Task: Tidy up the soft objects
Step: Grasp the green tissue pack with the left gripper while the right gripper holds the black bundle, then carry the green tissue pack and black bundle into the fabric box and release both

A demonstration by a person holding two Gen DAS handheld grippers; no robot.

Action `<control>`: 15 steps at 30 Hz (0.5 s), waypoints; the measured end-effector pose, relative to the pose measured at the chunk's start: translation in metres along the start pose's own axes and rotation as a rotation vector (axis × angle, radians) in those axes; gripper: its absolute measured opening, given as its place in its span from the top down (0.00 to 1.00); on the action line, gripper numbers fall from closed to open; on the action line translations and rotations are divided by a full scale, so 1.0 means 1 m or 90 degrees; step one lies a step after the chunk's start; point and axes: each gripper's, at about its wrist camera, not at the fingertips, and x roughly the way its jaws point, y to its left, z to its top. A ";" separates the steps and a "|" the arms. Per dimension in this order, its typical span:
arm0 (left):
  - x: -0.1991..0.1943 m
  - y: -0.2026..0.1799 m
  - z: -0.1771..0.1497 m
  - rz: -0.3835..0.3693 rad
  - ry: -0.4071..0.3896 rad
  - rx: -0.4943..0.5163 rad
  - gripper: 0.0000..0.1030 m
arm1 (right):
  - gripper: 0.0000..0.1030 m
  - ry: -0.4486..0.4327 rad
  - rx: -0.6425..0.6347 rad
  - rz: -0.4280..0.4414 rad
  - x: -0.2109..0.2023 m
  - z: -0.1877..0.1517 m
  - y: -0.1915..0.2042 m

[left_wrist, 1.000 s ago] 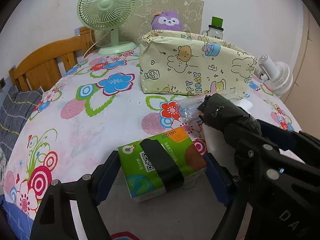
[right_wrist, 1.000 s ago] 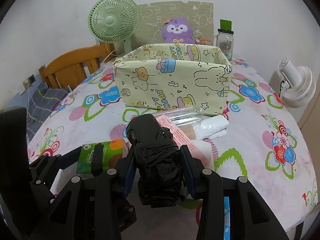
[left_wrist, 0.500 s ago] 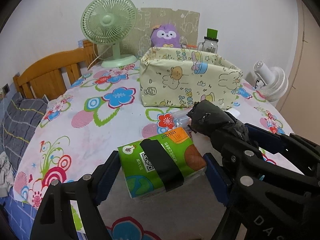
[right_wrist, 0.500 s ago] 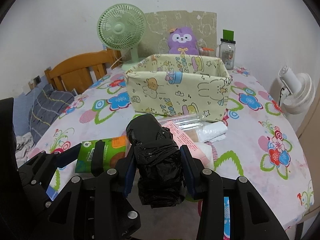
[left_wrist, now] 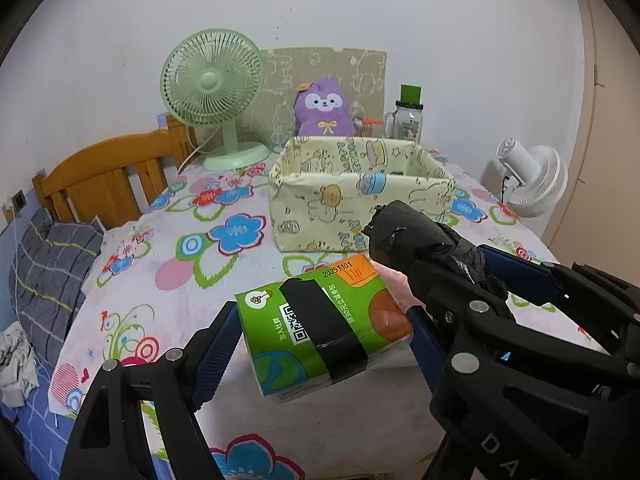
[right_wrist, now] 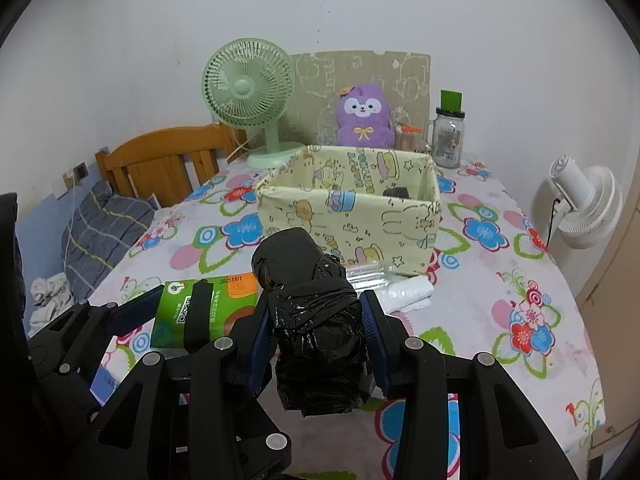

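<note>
My left gripper [left_wrist: 324, 332] is shut on a green tissue pack [left_wrist: 320, 320] with a black tape band, held above the flowered table. My right gripper [right_wrist: 316, 316] is shut on a black plastic-wrapped bundle [right_wrist: 312, 320]; the same black bundle [left_wrist: 412, 236] pokes into the left wrist view from the right, next to the pack. From the right wrist, the tissue pack [right_wrist: 204, 308] shows at lower left. A yellow cartoon-print fabric bin [right_wrist: 352, 216] stands open-topped behind both, with a dark item inside. A clear plastic packet [right_wrist: 368, 272] and a white folded pack [right_wrist: 408, 294] lie in front of the bin.
A green desk fan [right_wrist: 248, 92], a purple plush toy [right_wrist: 362, 118] and a glass jar with a green lid [right_wrist: 448, 136] stand along the back by the wall. A white fan [right_wrist: 580, 204] sits off the right edge. A wooden headboard [left_wrist: 108, 176] and bedding lie left.
Both grippers have risen with their loads, so the table and bin look lower and farther. The bin's inside has come into view. Neither grip has changed.
</note>
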 end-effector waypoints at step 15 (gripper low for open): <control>-0.011 -0.012 0.033 -0.001 -0.027 0.005 0.19 | 0.56 -0.029 -0.005 -0.009 -0.016 0.033 -0.013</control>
